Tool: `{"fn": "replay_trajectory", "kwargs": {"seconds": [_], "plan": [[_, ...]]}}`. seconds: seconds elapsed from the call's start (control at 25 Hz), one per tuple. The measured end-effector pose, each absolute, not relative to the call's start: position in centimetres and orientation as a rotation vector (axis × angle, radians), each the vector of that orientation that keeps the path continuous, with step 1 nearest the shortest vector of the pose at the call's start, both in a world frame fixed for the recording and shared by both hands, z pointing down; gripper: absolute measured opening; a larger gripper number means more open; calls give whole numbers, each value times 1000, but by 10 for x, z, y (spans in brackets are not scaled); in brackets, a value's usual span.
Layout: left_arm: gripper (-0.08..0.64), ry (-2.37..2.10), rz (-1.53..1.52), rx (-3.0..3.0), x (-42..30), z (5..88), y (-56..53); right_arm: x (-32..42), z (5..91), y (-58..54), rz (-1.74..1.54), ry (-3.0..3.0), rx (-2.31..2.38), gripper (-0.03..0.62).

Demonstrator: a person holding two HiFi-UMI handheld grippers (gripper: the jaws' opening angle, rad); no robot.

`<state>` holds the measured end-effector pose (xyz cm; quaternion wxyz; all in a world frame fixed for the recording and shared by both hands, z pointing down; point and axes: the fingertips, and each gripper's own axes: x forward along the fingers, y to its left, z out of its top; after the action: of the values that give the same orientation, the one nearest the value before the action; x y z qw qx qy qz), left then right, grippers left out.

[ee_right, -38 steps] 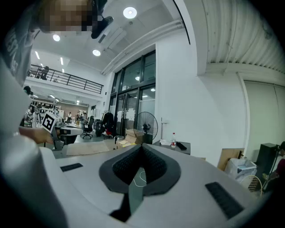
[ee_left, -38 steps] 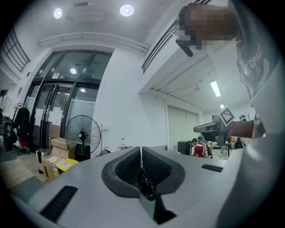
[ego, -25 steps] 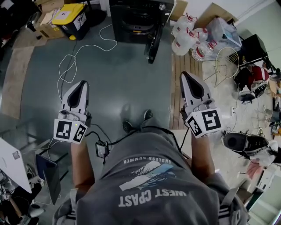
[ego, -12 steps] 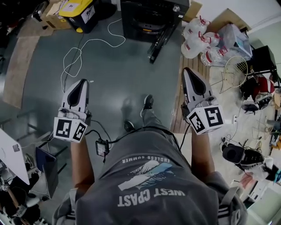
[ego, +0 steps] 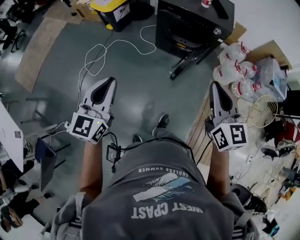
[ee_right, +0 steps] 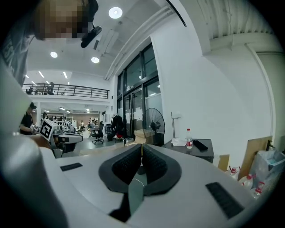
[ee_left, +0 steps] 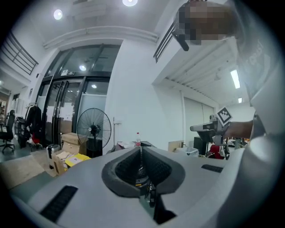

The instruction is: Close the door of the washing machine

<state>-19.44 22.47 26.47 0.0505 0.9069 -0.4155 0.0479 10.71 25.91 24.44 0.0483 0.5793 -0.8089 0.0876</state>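
Grey workshop floor stretches ahead of both tools, cluttered along its edges. Left tool (ego: 111, 80) and right tool (ego: 216, 85) are each pressed together with nothing between the jaws, and both are well short of the washing machine (ego: 194, 23). The machine stands ahead between the two, nearer the right one. Its door (ego: 192, 60) hangs open, swung out toward the floor in front of the right tool. A push from a closed tip could skid off the door's face, or prove too soft to latch it. The white cable (ego: 101, 49) looping ahead of the left tool could snag a foot. Clear jugs (ego: 232, 70) crowd just beyond the right tool, beside the door; their fill is unclear. A yellow-lidded bin (ego: 108, 7) far beyond the left tool is shut, its contents hidden.
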Motion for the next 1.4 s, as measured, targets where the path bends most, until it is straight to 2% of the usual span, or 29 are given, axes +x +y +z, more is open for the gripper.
{"fn": "replay_trajectory", "kwargs": {"seconds": [0.64,0.96,1.4], "plan": [[28,-1404,212,2696,-145,266,156,155,258,151,300,-2572,1618,29],[28,-1301,219,2702,-135,285,111,156,280,124,358,-2508,1648,29],[28,-944,109,2833,-91,310,-9,159,289,79,338,-2267,1807,29]]}}
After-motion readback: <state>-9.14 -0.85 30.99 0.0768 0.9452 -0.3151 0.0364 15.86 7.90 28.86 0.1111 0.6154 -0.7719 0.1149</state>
